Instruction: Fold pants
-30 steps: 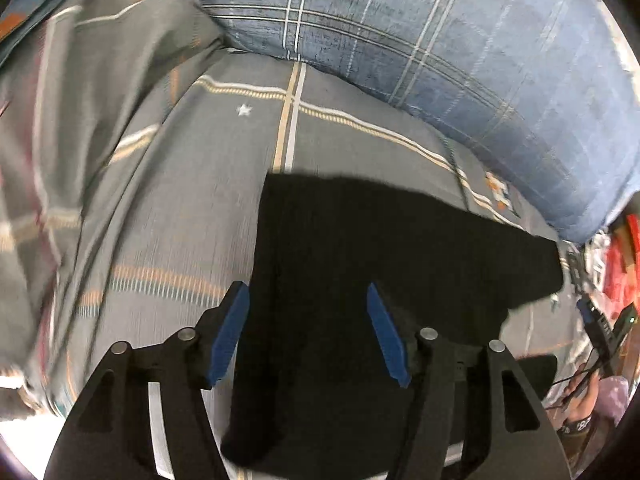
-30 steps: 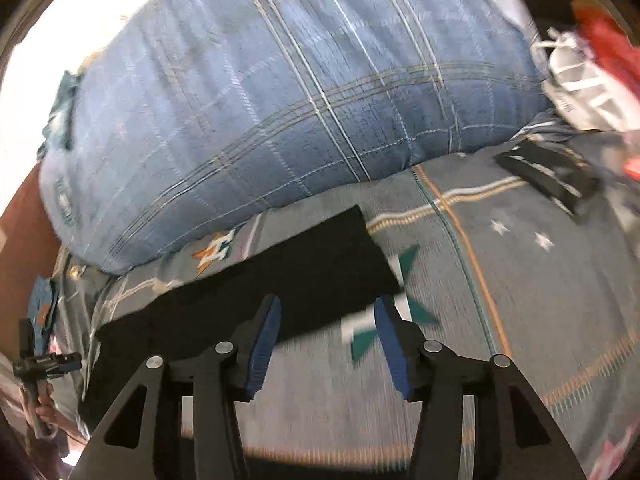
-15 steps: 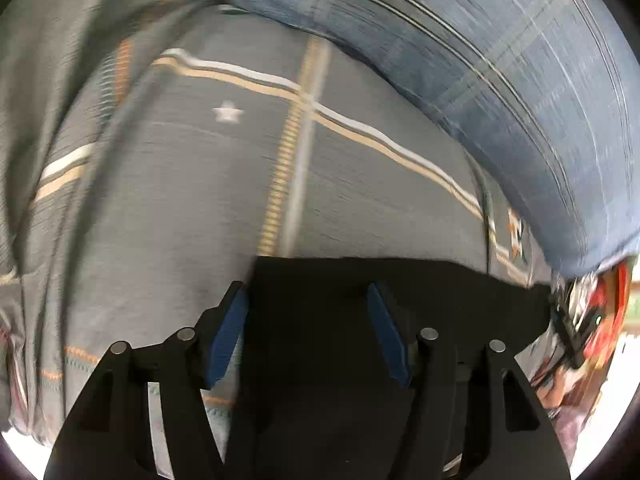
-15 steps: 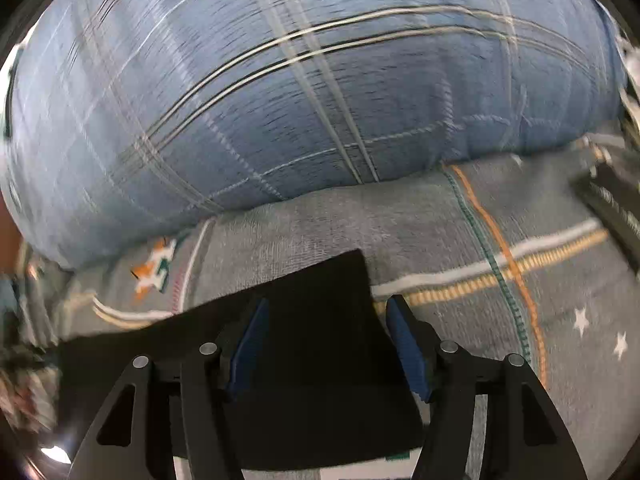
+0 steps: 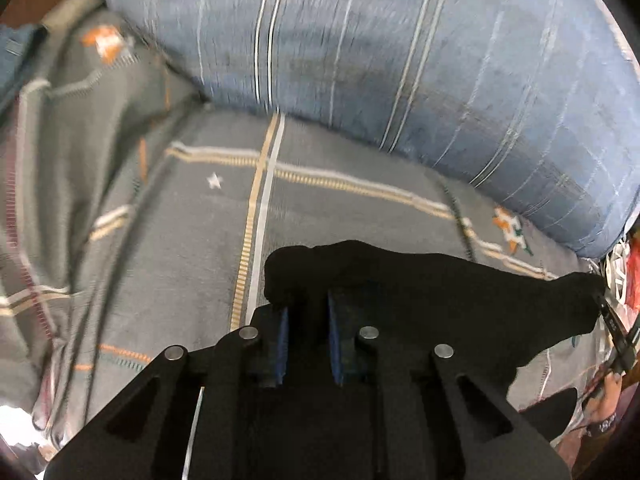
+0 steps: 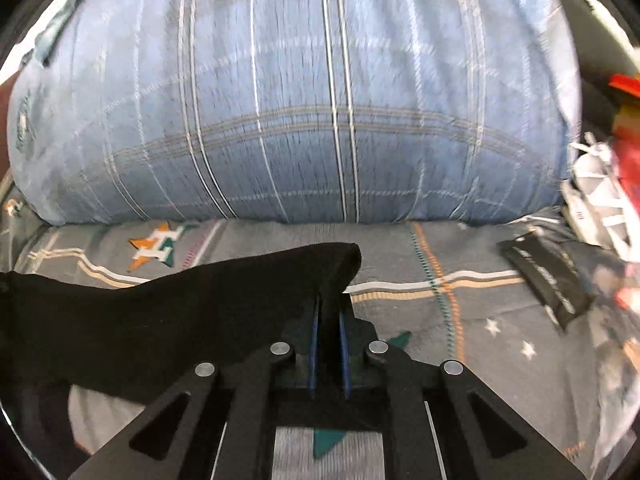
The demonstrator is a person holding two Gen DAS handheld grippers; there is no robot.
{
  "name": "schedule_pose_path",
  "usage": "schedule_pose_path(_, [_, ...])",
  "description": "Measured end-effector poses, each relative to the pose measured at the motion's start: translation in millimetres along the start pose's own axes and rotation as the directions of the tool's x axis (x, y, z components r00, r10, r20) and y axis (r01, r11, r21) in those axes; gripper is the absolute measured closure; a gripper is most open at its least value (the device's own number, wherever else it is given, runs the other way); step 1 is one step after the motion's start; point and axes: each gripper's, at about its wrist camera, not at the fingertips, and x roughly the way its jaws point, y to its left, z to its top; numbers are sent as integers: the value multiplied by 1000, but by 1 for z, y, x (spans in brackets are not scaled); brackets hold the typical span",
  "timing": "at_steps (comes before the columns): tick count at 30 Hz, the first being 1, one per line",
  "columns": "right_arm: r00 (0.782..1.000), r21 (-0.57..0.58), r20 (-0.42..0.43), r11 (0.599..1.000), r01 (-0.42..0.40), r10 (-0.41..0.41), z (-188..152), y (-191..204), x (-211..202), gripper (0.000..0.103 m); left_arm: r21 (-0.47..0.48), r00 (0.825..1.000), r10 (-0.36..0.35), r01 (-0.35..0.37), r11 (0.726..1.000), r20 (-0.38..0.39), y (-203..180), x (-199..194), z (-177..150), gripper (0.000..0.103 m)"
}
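Left tool point(image 5: 306, 322) has just been closing and now clenches a bunched corner of the black pants point(image 5: 420, 300); right tool point(image 6: 329, 340) has likewise just closed on their other corner. Between the two grips the pants hang stretched above the grey patterned bedspread point(image 5: 340, 216), just in front of the blue plaid pillow point(image 6: 304, 100).
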Motion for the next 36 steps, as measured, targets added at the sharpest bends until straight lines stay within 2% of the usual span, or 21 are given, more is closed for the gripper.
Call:
schedule_pose_path(4, [997, 21, 76, 1000, -15, 14, -16, -2, -40, 95, 5, 994, 3, -4, 1000, 108, -5, -44, -24, 89])
schedule_pose_path(10, [988, 63, 147, 996, -61, 51, -69, -8, -97, 95, -33, 981, -45, 52, 998, 189, 5, -79, -73, 90])
schedule_pose_path(14, [991, 104, 125, 993, -62, 49, -118, -16, -110, 95, -65, 986, -61, 72, 995, 153, 24, -64, -103, 89])
schedule_pose_path(16, [997, 114, 71, 993, -28, 20, -144, -18, -104, 95, -72, 994, -40, 47, 996, 103, 29, -52, -118, 89])
schedule_pose_path(18, [1000, 143, 9, 990, -2, 1, -164, -23, -100, 92, -87, 998, -44, 48, 995, 46, 37, -38, -129, 89])
schedule_pose_path(19, [1000, 160, 4, 987, -6, 5, -170, -26, -102, 90, -100, 998, -61, 63, 993, 29, 43, -37, -134, 89])
schedule_pose_path(23, [1000, 233, 15, 972, -28, 25, -192, -38, -130, 90, -120, 993, -114, 118, 986, 39, 55, -57, -150, 85])
schedule_pose_path(24, [999, 252, 15, 967, -35, 33, -195, -41, -136, 88, -122, 993, -107, 112, 986, 48, 57, -64, -154, 85])
schedule_pose_path(26, [998, 296, 18, 953, -62, 59, -200, -46, -147, 69, -120, 993, -101, 108, 987, 63, 60, -78, -164, 83])
schedule_pose_path(27, [996, 333, 33, 939, -88, 81, -201, -49, -153, 63, -128, 991, -118, 125, 984, 63, 62, -82, -168, 82])
schedule_pose_path(28, [994, 359, 44, 927, -111, 102, -202, -51, -156, 51, -141, 986, -157, 164, 976, 63, 61, -87, -171, 75])
schedule_pose_path(29, [991, 383, 50, 914, -135, 125, -201, -53, -156, 42, -150, 981, -185, 192, 970, 62, 61, -88, -172, 62])
schedule_pose_path(30, [987, 414, 60, 896, -162, 150, -199, -55, -155, 40, -157, 976, -210, 217, 963, 63, 59, -89, -173, 54])
schedule_pose_path(31, [980, 448, 71, 872, -198, 186, -197, -56, -151, 39, -160, 970, -235, 243, 957, 65, 55, -89, -173, 42])
schedule_pose_path(33, [963, 514, 86, 816, -262, 255, -195, -59, -141, 39, -157, 962, -266, 274, 949, 69, 44, -84, -168, 40])
schedule_pose_path(36, [939, 599, 88, 735, -316, 332, -194, -59, -122, 39, -188, 956, -292, 291, 938, 22, 36, -68, -160, 40])
